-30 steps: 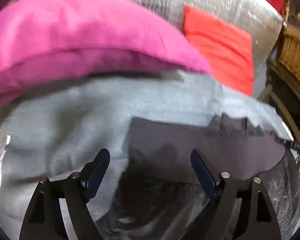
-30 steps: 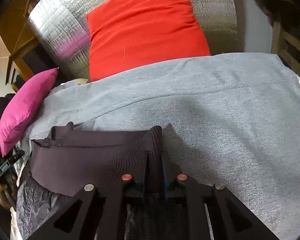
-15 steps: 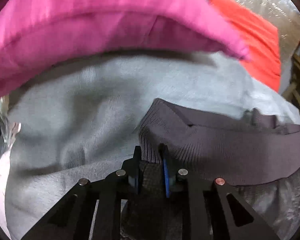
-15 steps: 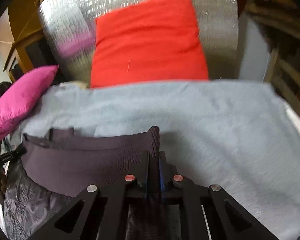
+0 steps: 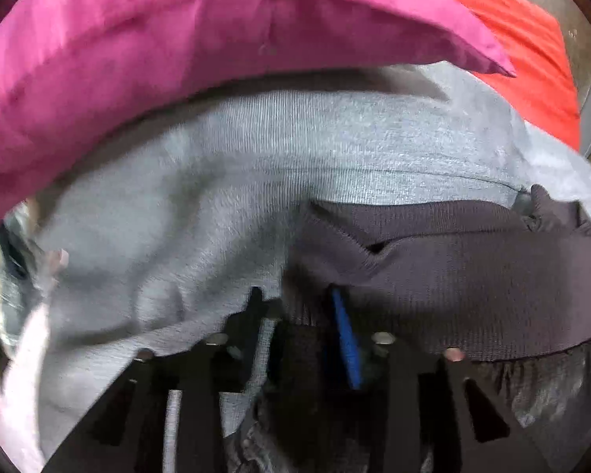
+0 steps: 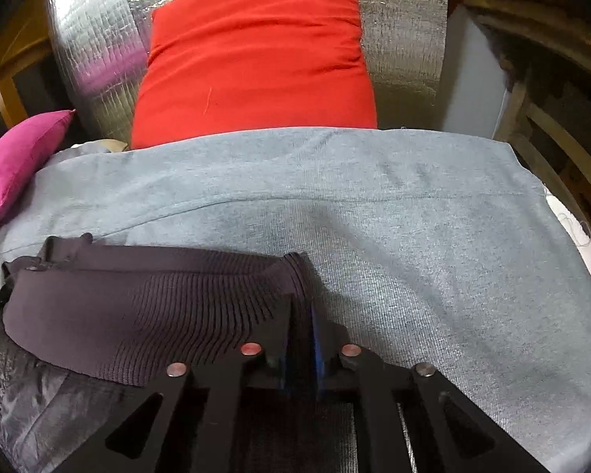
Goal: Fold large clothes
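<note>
At the bottom centre of the left wrist view, the left gripper (image 5: 299, 311) has its fingers drawn together on the dark ribbed waistband (image 5: 472, 272) of a dark garment; a second ago those fingers stood wide apart over the same band, so the left hold is new. In the right wrist view the right gripper (image 6: 301, 315) is likewise pinched on the other end of the ribbed waistband (image 6: 138, 299), as it was a second ago. With both ends now held, I judge the band ready to be lifted or carried over for a fold.

The band runs from the left gripper's fingers out to the right edge of the left wrist frame, and in the right wrist view from the fingers leftward to the lower left. Below it, at the bottom corners of both frames, the garment's shiny dark fabric (image 6: 23, 390) hangs or bunches; its full shape is hidden.

Beyond the band lies a grey knit cloth (image 6: 413, 236), spread fairly flat across the middle of both frames, with the waistband resting on its near edge. Whether the grey cloth is itself a garment I cannot tell.

Farther back, a magenta cushion (image 5: 177, 59) fills the top of the left wrist frame, now nearer than before. A red cushion (image 6: 256, 59) leans against a silver quilted backing (image 6: 94, 47) at the top of the right wrist view.
</note>
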Available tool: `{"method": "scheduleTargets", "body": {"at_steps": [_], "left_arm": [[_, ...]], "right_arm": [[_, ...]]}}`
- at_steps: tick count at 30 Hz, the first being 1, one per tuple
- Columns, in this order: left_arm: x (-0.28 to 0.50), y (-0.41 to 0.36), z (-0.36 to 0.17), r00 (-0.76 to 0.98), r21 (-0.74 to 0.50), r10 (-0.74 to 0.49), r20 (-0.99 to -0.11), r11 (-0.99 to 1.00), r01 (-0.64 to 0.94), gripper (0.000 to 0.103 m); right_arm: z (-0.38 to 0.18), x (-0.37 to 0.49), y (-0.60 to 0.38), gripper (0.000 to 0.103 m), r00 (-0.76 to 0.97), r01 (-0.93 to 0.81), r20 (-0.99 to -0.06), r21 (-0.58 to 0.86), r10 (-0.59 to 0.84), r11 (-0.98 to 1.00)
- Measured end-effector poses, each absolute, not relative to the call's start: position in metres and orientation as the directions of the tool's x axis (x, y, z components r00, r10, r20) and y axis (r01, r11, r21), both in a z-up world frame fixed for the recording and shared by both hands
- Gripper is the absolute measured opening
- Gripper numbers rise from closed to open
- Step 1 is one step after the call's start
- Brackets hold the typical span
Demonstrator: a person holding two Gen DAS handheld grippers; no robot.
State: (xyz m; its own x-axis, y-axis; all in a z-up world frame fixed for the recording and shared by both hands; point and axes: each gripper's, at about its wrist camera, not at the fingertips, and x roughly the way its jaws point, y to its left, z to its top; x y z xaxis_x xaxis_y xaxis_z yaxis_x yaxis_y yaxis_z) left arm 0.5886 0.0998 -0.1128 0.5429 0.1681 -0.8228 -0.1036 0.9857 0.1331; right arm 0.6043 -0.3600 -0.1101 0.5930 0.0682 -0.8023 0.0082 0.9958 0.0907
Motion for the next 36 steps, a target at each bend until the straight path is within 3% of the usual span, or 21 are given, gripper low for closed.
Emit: {"method": "scheduleTargets", "body": {"at_steps": [1,2,3,5,11,16,23,26,29,36], "left_arm": [[0.584,0.098,-0.105,0.568,0.143,0.179,-0.803,0.984,-0.107,0.047],[0.579,0.096,-0.096,0.586,0.153,0.194,-0.786,0.981,-0.12,0.051],[0.574,0.097,-0.087,0.597,0.155,0.205,-0.776,0.979,-0.134,0.055],[0.562,0.103,-0.066,0.62,0.13,0.203,-0.758,0.978,-0.161,0.065],[0.5,0.122,-0.025,0.645,0.082,0.187,-0.74,0.978,-0.19,0.067],[0.43,0.103,-0.008,0.684,0.03,0.103,-0.722,0.993,-0.118,0.067],[0.365,0.024,-0.037,0.734,-0.007,0.04,-0.678,0.998,-0.062,0.068],[0.367,-0.001,-0.055,0.737,0.049,0.063,-0.673,0.998,-0.041,0.068],[0.382,-0.004,-0.085,0.703,0.08,0.086,-0.706,0.996,-0.042,0.072],[0.385,-0.004,-0.107,0.716,0.125,0.111,-0.689,0.992,-0.034,0.076]], "right_arm": [[-0.11,0.604,-0.361,0.064,0.587,0.017,-0.808,0.082,0.056,0.997],[-0.105,0.599,-0.365,0.08,0.585,0.035,-0.81,0.074,0.04,0.997],[-0.098,0.593,-0.37,0.086,0.599,0.041,-0.8,0.084,0.043,0.996],[-0.084,0.581,-0.382,0.086,0.612,0.061,-0.79,0.098,0.04,0.993],[-0.035,0.528,-0.396,0.086,0.674,0.035,-0.734,0.148,0.086,0.988],[-0.02,0.453,-0.357,0.086,0.681,-0.096,-0.697,0.218,0.224,0.971],[-0.036,0.386,-0.274,0.086,0.744,-0.111,-0.647,0.124,0.165,0.986],[-0.052,0.378,-0.238,0.086,0.766,-0.125,-0.634,0.018,0.108,0.992],[-0.072,0.381,-0.223,0.086,0.751,-0.134,-0.656,-0.044,0.073,0.99],[-0.109,0.398,-0.23,0.088,0.714,-0.084,-0.7,-0.081,0.003,0.993]]}}
